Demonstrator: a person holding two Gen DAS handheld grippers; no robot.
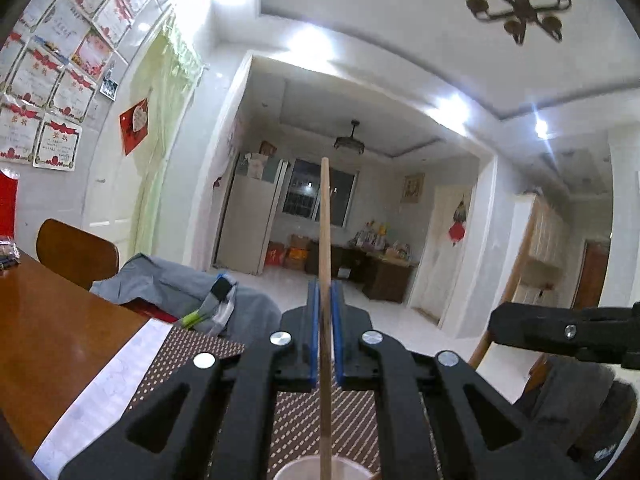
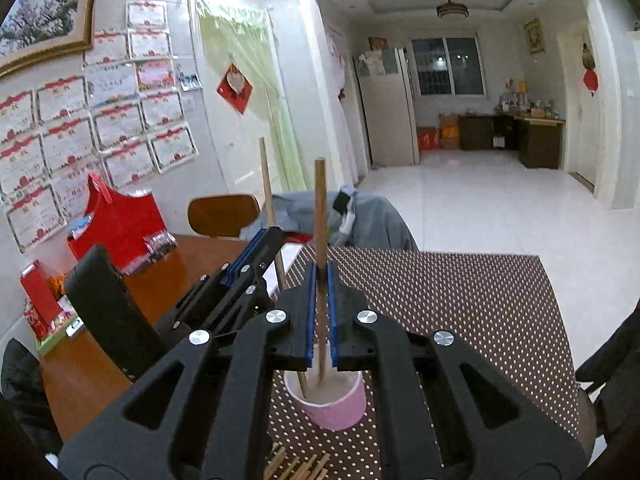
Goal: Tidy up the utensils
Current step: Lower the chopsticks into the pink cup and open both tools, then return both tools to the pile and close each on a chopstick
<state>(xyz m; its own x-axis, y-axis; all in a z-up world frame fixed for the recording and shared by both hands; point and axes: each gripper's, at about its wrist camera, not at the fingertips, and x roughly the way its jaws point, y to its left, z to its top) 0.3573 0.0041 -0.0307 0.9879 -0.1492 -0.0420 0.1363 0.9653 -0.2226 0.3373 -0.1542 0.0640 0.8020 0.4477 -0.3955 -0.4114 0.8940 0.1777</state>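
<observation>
Right now you hold one chopstick in each gripper, both upright over the pink cup (image 2: 328,400) on the dotted mat (image 2: 460,312). Your right gripper (image 2: 321,312) is clamped tight on its chopstick (image 2: 320,216), whose lower end already sits inside the cup. Your left gripper (image 1: 326,336) is likewise pinched shut on the other chopstick (image 1: 325,240), its tip over or in the cup too. Holding them vertical lets them drop in cleanly rather than catch the rim. More chopsticks (image 2: 296,466) lie on the mat just beside the cup, waiting their turn.
</observation>
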